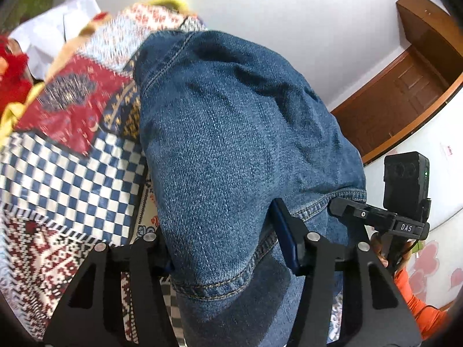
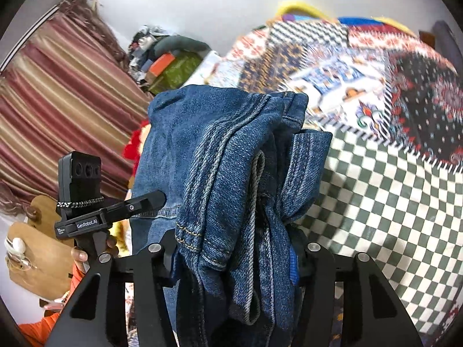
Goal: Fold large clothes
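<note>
Clearly there is no box, basket or bin to be made out in either view, so nothing sits in a container; the one heap, at 10 o'clock in the right wrist view, is a blurred clutter of bags (image 2: 170, 63) by the striped curtain (image 2: 63, 86).

In the left wrist view the patchwork quilt (image 1: 72, 173) fills the 9 o'clock side, with a red plush thing (image 1: 11, 75) cut off at the edge. The denim jeans (image 1: 231, 133) rise from 6 o'clock to the centre, bunched between the fingers of the left gripper (image 1: 228, 248). The left gripper's jaws stand half closed and press on the denim from both sides, a hemmed edge lying over the blue pad (image 1: 285, 231) at 5 o'clock. At 3 o'clock stand a wooden door (image 1: 405, 92) and the other gripper, held by a hand (image 1: 382, 248) in an orange sleeve.

In the right wrist view, the left gripper shows at 8 o'clock. The right gripper (image 2: 234, 257) has the folded jeans, seams and layers stacked, clamped between its half-closed jaws at 6 o'clock, the cloth hanging up and over toward the centre. The quilt spreads from 1 to 4 o'clock.

The fingertips of both grippers are buried in denim, and the lower part of the jeans is cut off by the bottom edge.
</note>
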{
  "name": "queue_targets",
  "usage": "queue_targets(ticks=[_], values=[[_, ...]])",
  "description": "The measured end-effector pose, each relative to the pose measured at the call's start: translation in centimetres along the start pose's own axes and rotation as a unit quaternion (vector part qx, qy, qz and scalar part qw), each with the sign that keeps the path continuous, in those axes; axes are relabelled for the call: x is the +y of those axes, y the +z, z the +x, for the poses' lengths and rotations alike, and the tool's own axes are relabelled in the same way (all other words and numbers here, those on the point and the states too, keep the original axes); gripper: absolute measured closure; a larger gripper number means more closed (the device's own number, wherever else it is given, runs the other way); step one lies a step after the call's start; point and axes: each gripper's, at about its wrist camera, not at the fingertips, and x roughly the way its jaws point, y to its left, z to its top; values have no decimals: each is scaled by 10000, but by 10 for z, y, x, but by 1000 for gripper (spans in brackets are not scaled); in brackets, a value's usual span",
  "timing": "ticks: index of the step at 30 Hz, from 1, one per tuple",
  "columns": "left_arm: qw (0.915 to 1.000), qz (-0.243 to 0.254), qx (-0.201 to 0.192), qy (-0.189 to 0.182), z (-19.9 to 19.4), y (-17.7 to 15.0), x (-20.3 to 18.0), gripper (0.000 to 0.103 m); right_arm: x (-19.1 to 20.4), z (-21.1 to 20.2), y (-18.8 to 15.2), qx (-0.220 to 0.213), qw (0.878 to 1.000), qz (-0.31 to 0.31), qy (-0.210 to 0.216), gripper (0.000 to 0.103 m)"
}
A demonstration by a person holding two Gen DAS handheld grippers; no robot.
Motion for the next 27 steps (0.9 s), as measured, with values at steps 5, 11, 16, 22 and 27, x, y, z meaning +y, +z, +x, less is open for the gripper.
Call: queue_targets(ticks=[5,11,16,22,27], values=[[9996,120,-260,49,-53,-7,-8,47,40,-19,3,-192,9996,-214,75,52],[9987,64,-481,141,-93,-7,8,47,88,-18,2,-225,9987,-433,166,52],[9979,-122,-576,257,-126,-20,32,47,123,2,-4,-67,9979,-584,259,51],[9965,-454,-541,439,-144,-40,72,47,151,50,-13,316,9966,-653,399,52],[9945,-825,-313,566,-131,-58,113,47,152,96,-23,708,9950,-546,435,51]])
